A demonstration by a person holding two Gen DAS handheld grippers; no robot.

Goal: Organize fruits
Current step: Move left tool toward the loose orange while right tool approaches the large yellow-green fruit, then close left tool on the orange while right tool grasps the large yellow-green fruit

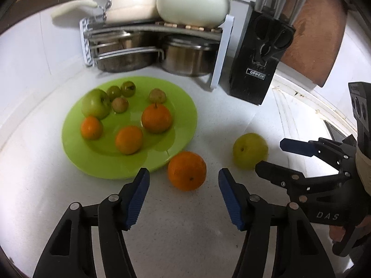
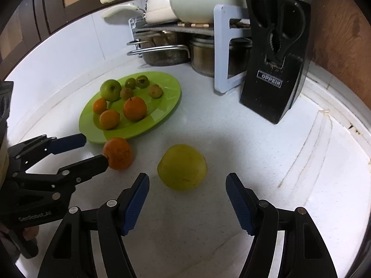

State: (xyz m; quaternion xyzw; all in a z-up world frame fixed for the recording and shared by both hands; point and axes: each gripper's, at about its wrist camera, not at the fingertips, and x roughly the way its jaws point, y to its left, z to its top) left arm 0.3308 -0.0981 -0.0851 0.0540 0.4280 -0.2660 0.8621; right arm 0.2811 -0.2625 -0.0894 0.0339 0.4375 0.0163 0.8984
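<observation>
A loose orange (image 1: 187, 171) lies on the white counter just off the near rim of a green plate (image 1: 76, 153). My left gripper (image 1: 183, 178) is open, with its blue pads on either side of the orange and a gap on each side. To the right lies a yellow-green apple (image 2: 182, 166), just ahead of my open right gripper (image 2: 187, 180), whose fingers flank it without touching. The plate (image 2: 162, 113) holds three oranges, a green apple and several small greenish fruits. Each gripper shows in the other's view: the right gripper (image 1: 271, 155) and the left gripper (image 2: 95, 149).
Behind the plate stands a rack (image 1: 160, 26) with steel pots under it and white pans and a pale kettle (image 1: 193, 2) on top. A black knife block (image 1: 259, 58) stands at the back right, with a brown board (image 1: 310, 34) leaning behind it. The tiled wall curves round the left.
</observation>
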